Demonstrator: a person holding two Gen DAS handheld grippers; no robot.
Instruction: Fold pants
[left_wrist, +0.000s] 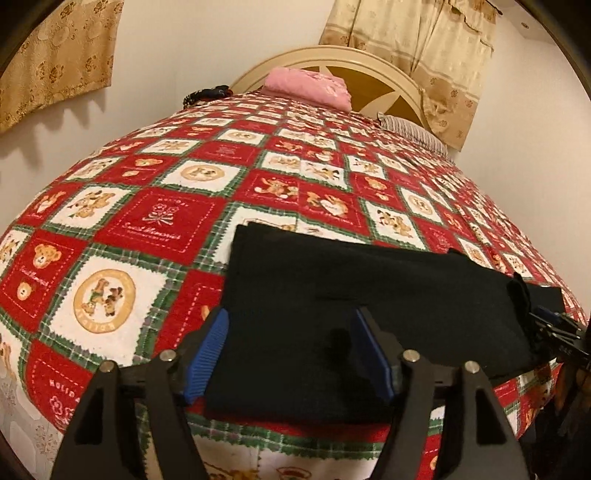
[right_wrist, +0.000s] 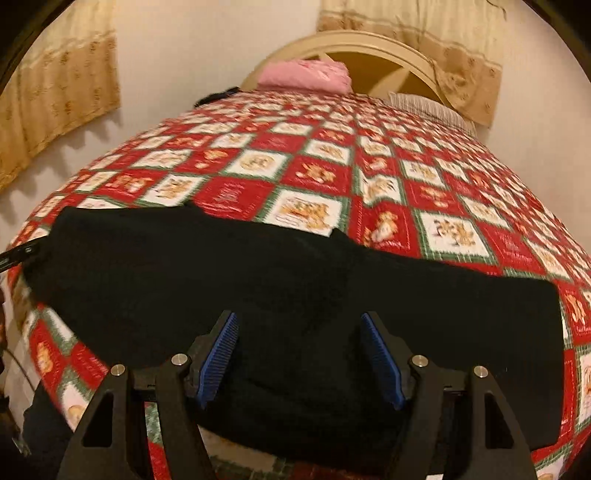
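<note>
Where pants (left_wrist: 369, 295) lie flat, soft black rectangle, ribbed blue pads (right_wrist: 219, 356)

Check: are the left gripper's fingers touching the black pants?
Cannot tell. In the left wrist view the left gripper is open, its fingers straddling the black pants, but no contact or gap shows plainly.

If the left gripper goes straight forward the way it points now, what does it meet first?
Most likely the black pants: the open left gripper has them lying between its fingers and ahead. Beyond them comes the red patchwork bedspread. Depth is hard to judge here.
</note>
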